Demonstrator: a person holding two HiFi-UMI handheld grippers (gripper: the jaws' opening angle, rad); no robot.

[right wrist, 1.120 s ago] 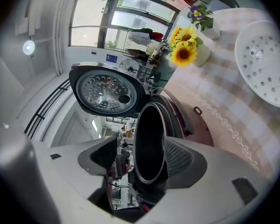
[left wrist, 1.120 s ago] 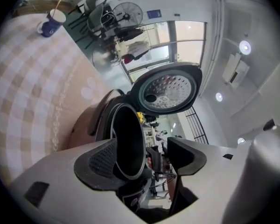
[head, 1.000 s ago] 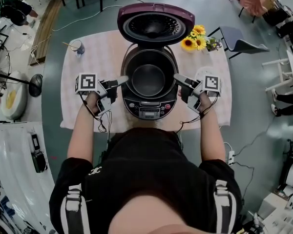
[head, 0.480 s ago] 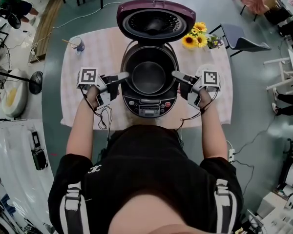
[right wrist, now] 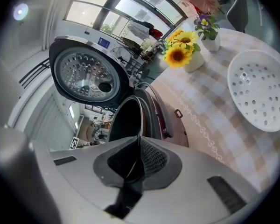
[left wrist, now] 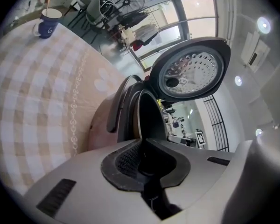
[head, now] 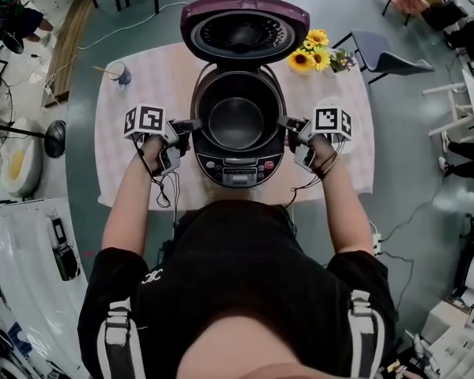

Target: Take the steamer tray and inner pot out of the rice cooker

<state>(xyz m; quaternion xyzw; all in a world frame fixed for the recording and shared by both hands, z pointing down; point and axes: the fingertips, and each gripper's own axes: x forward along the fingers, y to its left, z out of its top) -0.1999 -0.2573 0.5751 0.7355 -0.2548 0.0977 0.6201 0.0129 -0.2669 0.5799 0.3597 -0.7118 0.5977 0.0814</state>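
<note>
Mid-table, the rice cooker (head: 238, 172) holds the inner pot (head: 237, 121), with the lid (head: 245, 26) up behind. The left gripper (head: 191, 125) and right gripper (head: 286, 122) have just been closing, and each now pinches the pot's rim, on opposite sides. The steamer tray (right wrist: 261, 90) lies on the tablecloth (head: 142, 93) to the cooker's right (in the head view the right gripper's cube covers part of it). The sunflowers (head: 310, 54) stand beyond the tray, and the mug (head: 120, 75) is far left.

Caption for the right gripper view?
Right gripper, jaws just closed on the inner pot's rim; steamer tray lies on the tablecloth.
</note>
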